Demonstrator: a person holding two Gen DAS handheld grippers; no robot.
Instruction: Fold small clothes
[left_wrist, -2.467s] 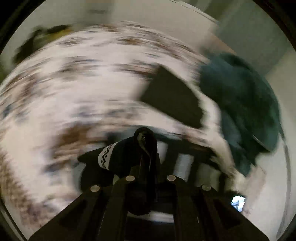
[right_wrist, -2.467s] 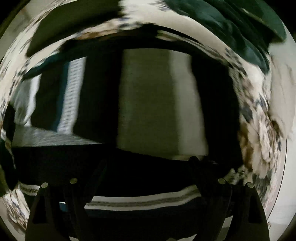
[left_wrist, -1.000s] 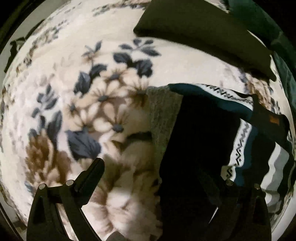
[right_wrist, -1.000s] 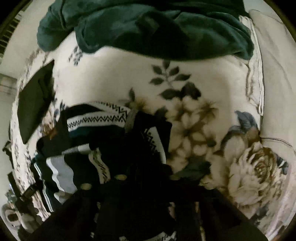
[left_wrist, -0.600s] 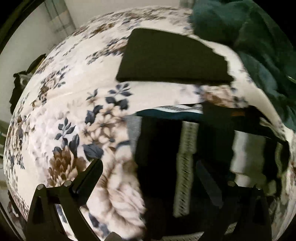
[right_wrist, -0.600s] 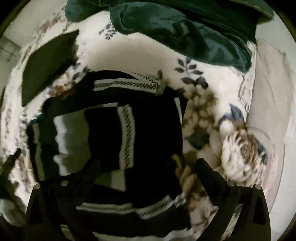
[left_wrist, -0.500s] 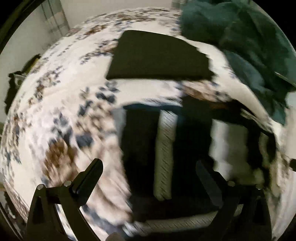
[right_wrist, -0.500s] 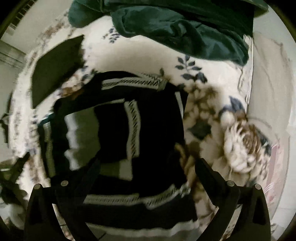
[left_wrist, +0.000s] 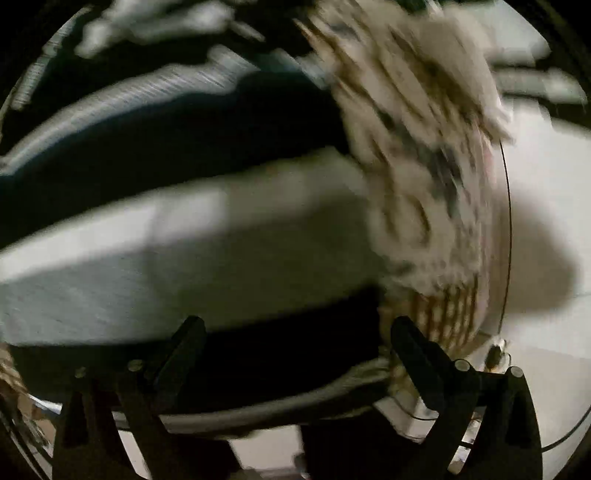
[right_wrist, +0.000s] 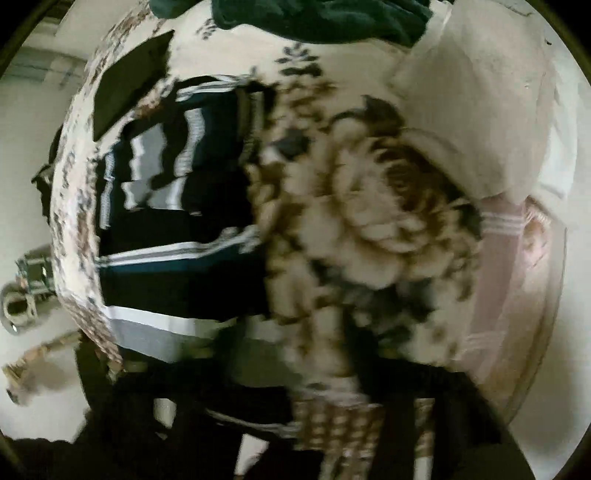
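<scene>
Flowered blanket (right_wrist: 369, 221) lies under our sweater (left_wrist: 184, 251). We released it, so this fold seems finished: left gripper (left_wrist: 295, 332) wide open above it; right gripper's state unclear.

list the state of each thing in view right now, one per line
striped sweater: lying flat on the floral blanket, partly folded
black garment: folded flat
green garment: crumpled heap
left gripper: open, empty
right gripper: too blurred and dark to tell
</scene>
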